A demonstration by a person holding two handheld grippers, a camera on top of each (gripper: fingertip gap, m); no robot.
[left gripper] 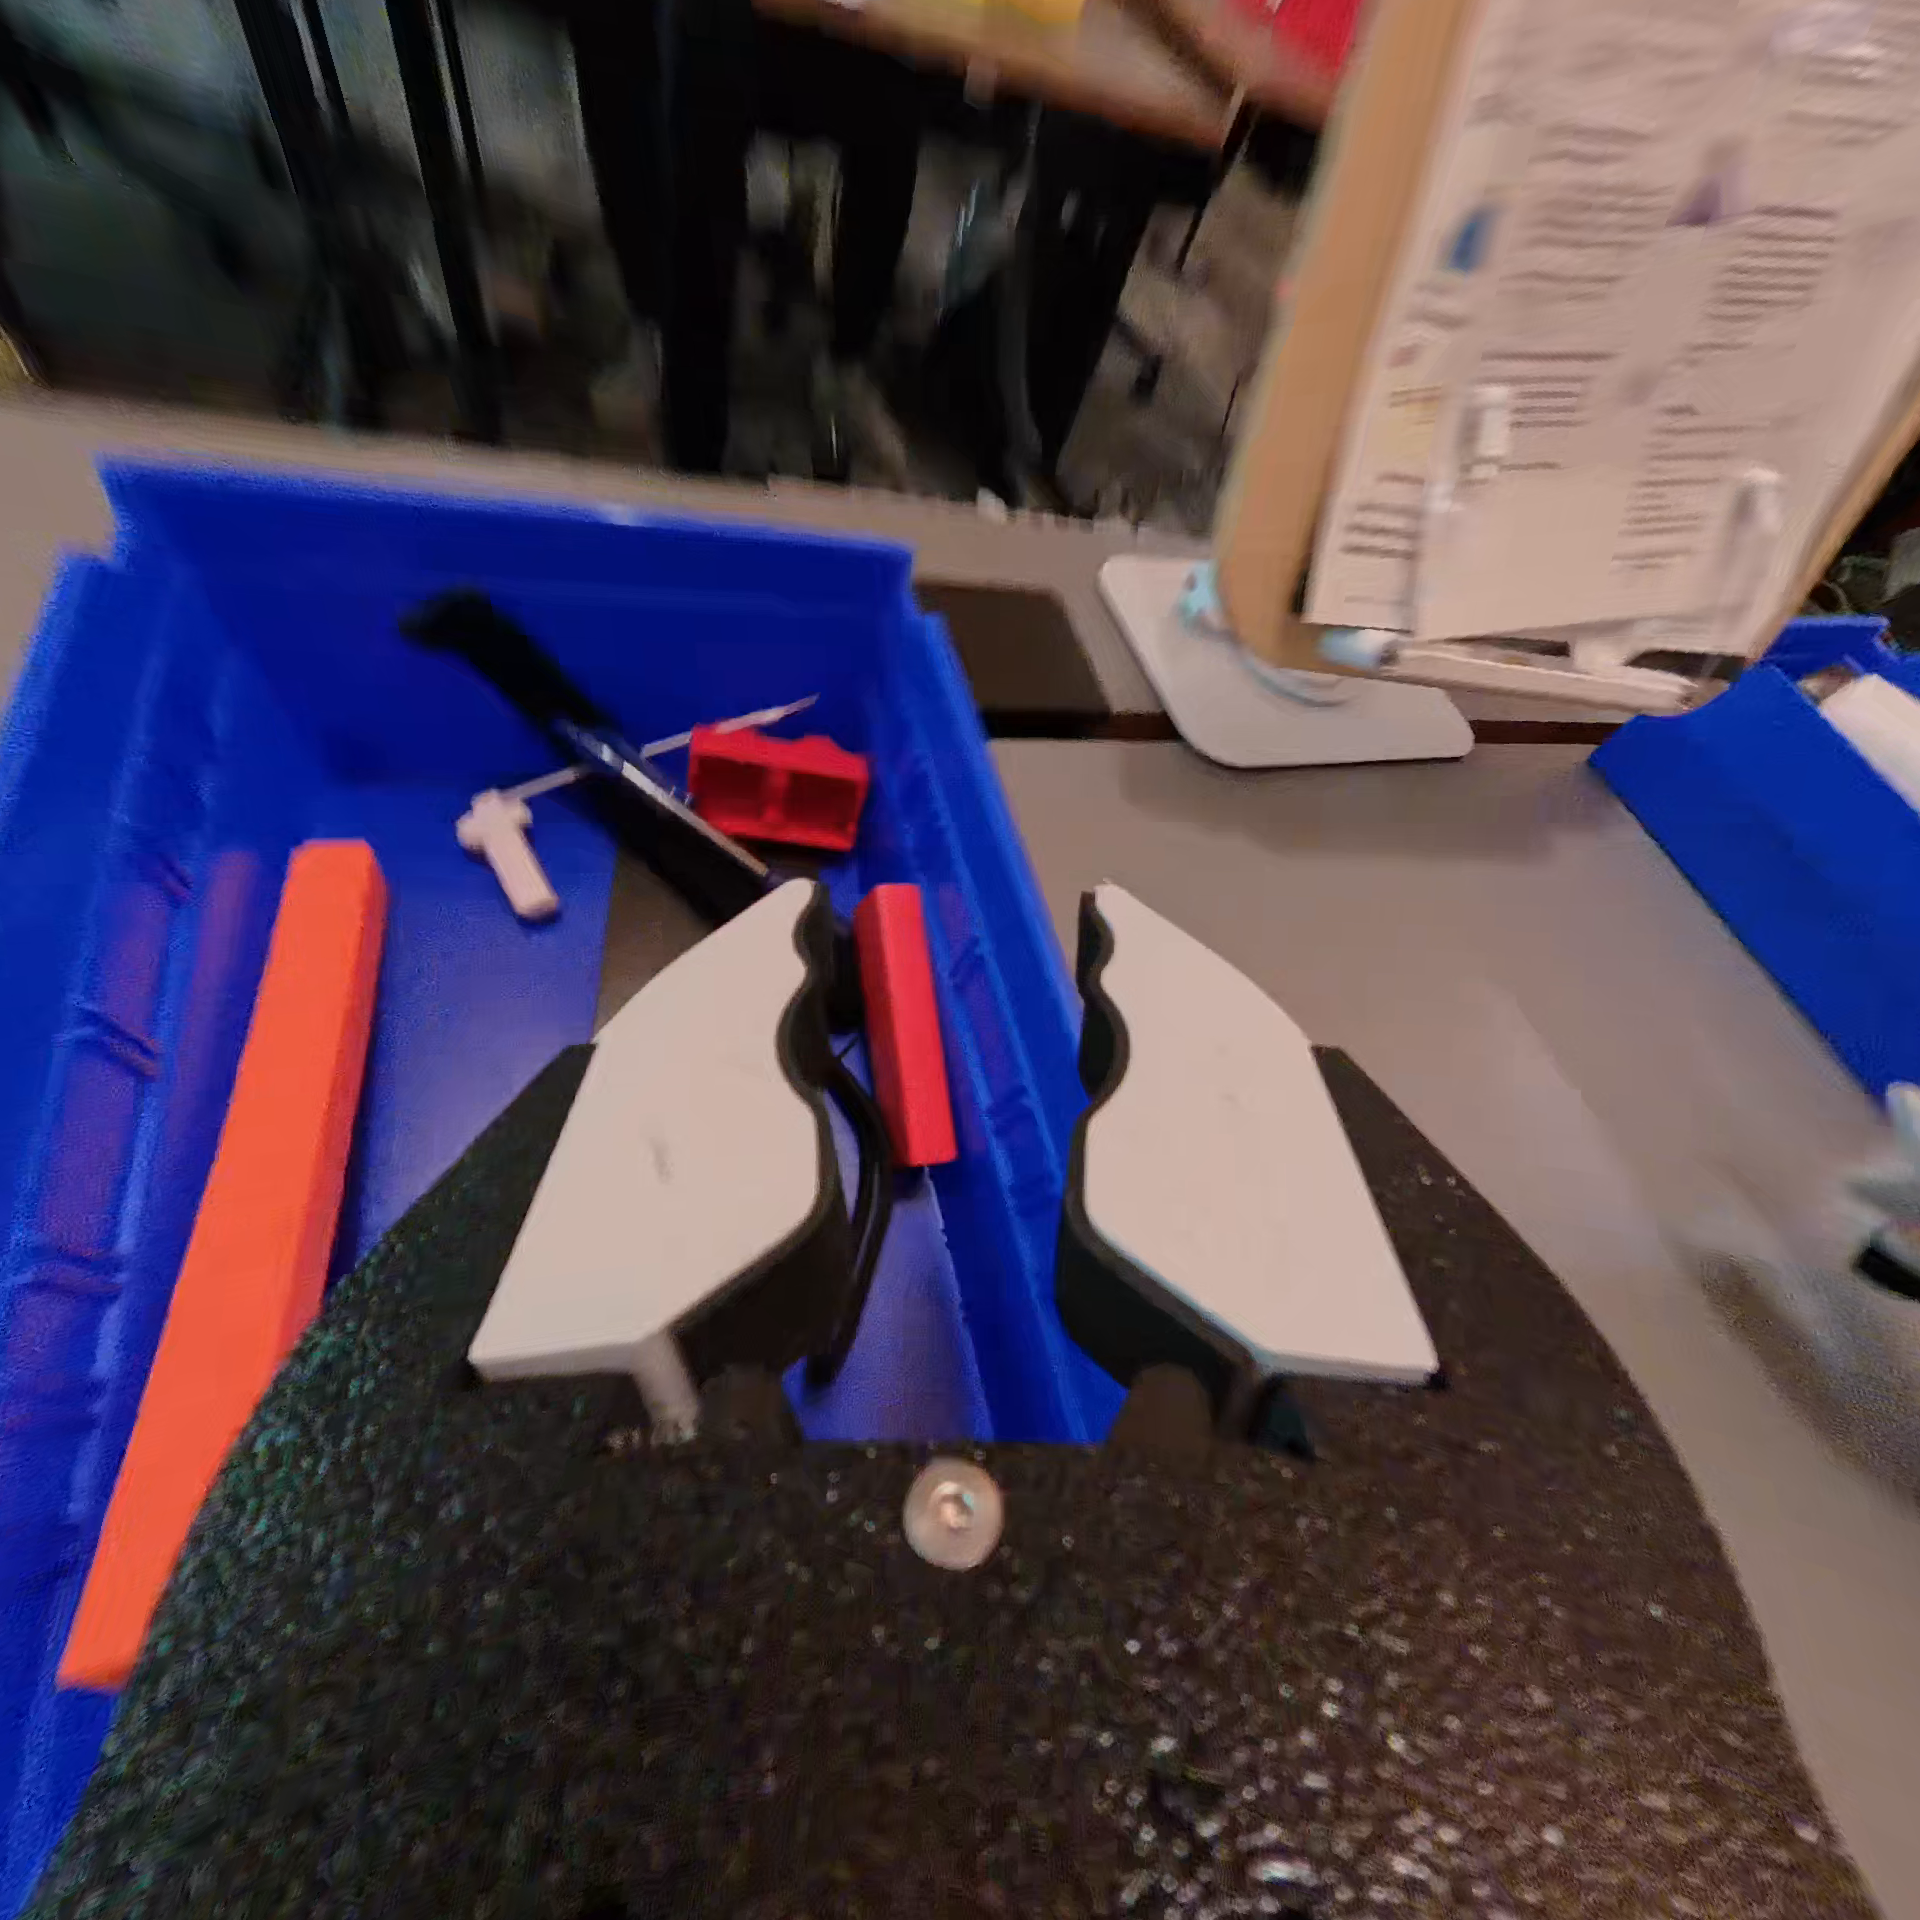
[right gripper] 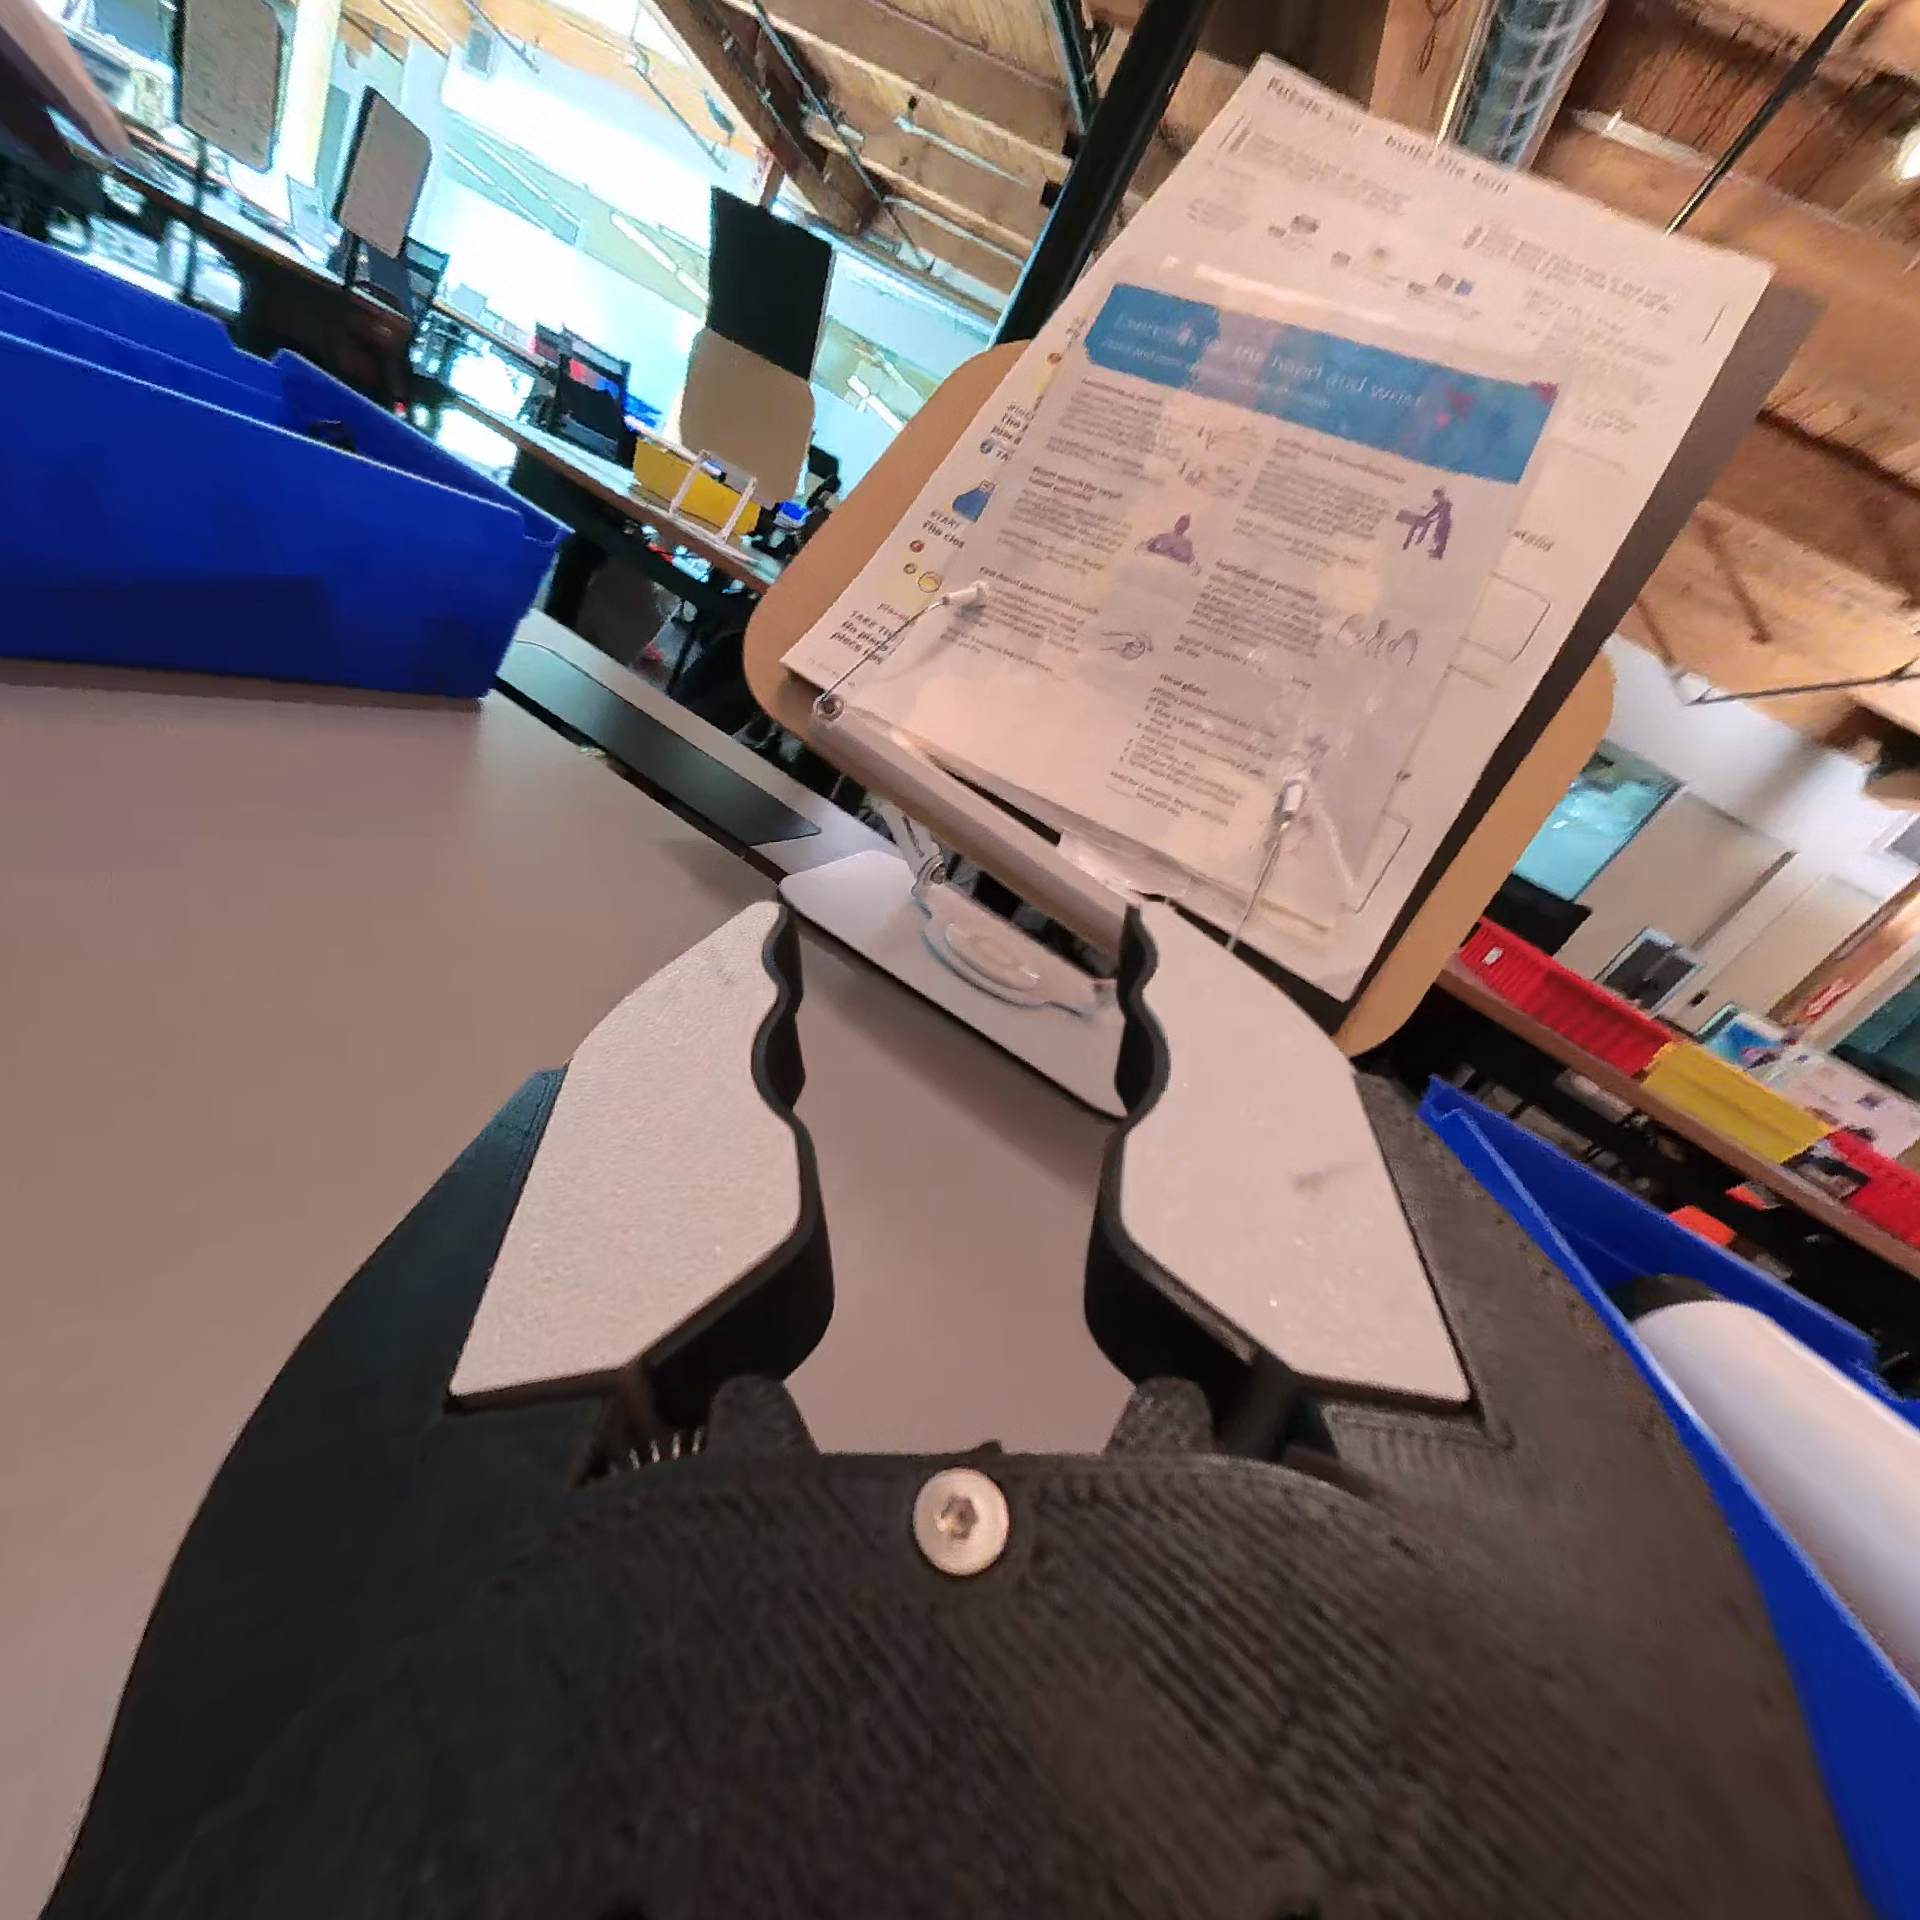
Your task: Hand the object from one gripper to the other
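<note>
- Left gripper (left gripper: 951, 899): spread, empty, over the bin's (left gripper: 520, 540) right wall.
- Red block (left gripper: 906, 1023) lies in the bin, between the fingers.
- Right gripper (right gripper: 961, 935): spread, empty, over bare worktop (right gripper: 260, 883).
- Risk: a finger could catch the bin wall, nudging the block aside.

Small red block (left gripper: 906, 1023) in blue bin (left gripper: 540, 530).
Elongated, lying flat near bin's right wall, frame centre; unheld.

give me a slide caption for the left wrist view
Left gripper, jaws open and empty, poised over a blue bin holding an orange bar and red blocks.
</note>
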